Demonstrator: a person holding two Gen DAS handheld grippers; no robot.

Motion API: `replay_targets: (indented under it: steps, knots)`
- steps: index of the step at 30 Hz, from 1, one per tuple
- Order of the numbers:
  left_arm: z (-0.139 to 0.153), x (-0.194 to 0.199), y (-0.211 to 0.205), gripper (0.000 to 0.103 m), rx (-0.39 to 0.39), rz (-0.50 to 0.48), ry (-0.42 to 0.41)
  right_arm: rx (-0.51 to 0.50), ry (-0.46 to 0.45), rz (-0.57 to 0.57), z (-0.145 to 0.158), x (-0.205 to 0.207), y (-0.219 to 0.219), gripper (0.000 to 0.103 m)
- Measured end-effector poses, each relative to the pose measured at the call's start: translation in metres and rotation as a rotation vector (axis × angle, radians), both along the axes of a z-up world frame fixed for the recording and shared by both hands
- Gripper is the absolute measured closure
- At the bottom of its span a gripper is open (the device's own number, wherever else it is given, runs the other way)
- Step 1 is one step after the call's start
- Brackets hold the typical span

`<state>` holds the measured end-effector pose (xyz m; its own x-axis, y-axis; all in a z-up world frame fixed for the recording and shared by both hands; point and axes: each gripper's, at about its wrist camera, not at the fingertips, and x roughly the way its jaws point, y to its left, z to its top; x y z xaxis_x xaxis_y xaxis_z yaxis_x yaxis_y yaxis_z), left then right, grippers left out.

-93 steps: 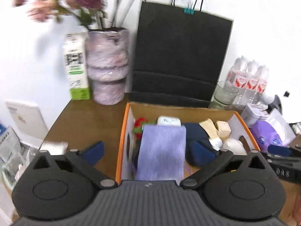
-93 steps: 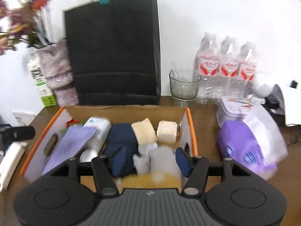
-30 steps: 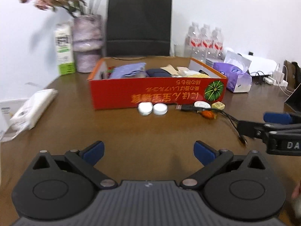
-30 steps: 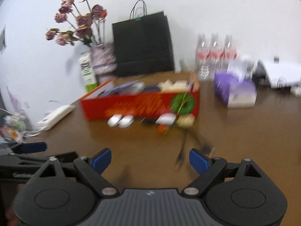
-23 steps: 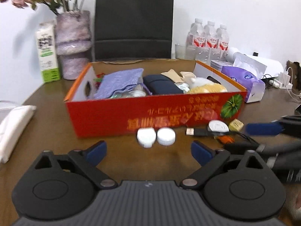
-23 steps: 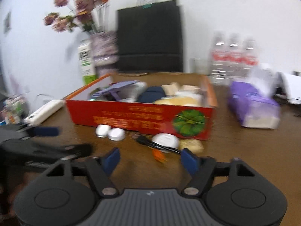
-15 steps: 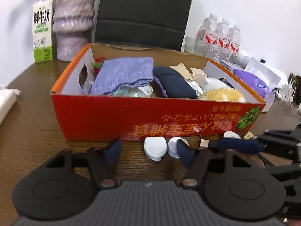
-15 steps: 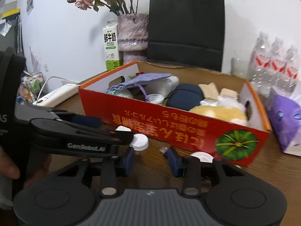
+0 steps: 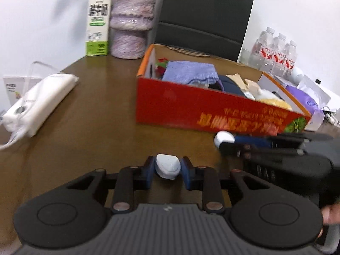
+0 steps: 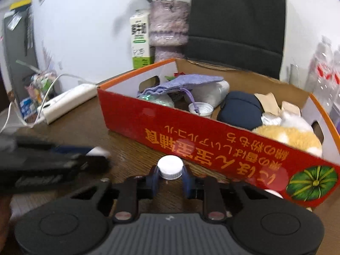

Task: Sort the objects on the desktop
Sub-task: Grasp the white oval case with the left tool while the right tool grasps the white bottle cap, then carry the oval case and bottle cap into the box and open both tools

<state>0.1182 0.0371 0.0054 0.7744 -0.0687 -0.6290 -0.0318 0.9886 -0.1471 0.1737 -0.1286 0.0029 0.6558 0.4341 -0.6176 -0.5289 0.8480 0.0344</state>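
A small white rounded case (image 9: 166, 165) sits between the blue pads of my left gripper (image 9: 167, 167), just above the brown table. Its jaws are closing and the pads touch the case on both sides. A round white ribbed cap (image 10: 170, 166) sits between the pads of my right gripper (image 10: 170, 173), whose jaws are also closing, with the pads against it. Each gripper shows in the other's view: the right gripper (image 9: 225, 142) with the cap at its tip, the left gripper (image 10: 95, 154) blurred. The red cardboard box (image 9: 212, 110) (image 10: 191, 133) behind them holds several items.
A milk carton (image 9: 97, 21), a purple vase (image 9: 131, 21) and a black paper bag (image 9: 208, 12) stand behind the box. Water bottles (image 9: 276, 53) and a purple tissue pack (image 9: 306, 99) are at the right. A white wrapped pack (image 9: 38, 102) and a power strip (image 10: 68, 99) lie at the left.
Both grippers came in low toward the front of the box and their jaws narrowed from wide open onto the case and the cap. The case and cap now sit apart.
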Motion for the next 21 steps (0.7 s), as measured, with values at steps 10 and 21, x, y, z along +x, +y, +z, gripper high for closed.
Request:
replay_targets:
  steps: [10, 21]
  knots:
    - [0.007, -0.096, -0.012, 0.075, 0.019, -0.014, -0.046, 0.001, -0.13, -0.091, 0.014, -0.109, -0.018, 0.081]
    - [0.019, -0.196, -0.046, 0.075, 0.107, -0.101, -0.166, 0.065, -0.276, -0.219, 0.029, -0.258, -0.059, 0.081]
